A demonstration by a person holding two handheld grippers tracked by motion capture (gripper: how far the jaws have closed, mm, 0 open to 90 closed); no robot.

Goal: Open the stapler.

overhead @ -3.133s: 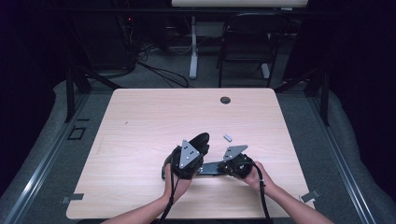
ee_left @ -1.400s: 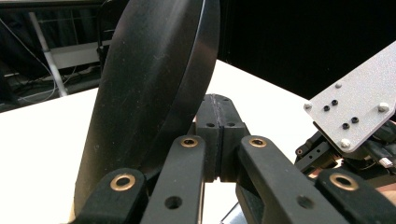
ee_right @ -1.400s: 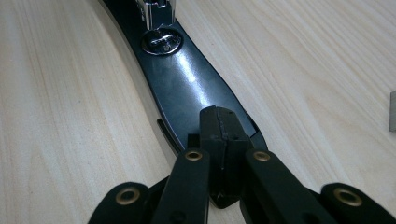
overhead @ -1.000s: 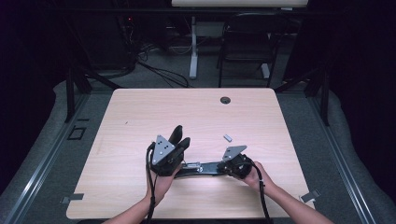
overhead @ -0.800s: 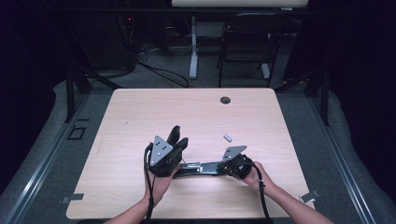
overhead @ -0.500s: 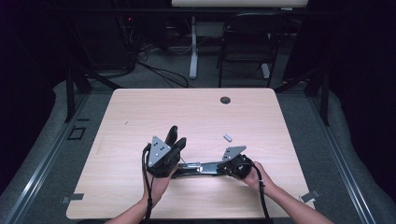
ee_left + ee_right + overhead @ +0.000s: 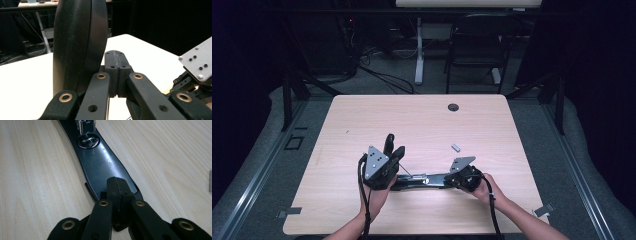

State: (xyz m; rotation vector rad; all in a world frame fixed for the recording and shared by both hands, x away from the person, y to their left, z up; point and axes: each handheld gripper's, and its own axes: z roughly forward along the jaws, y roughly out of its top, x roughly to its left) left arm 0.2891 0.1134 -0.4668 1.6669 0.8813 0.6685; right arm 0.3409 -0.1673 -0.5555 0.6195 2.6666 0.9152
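Left claw point(image 7: 393, 146) has swung its black handle point(image 7: 388, 145) upright.

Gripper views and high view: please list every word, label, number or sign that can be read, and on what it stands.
None can be read: the black tool, the grey plate and the table bear no legible text.

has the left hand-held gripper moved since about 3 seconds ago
Yes. In the high view the left hand-held gripper has shifted to the left, away from the small grey piece on the table, while the right hand-held gripper has stayed put.
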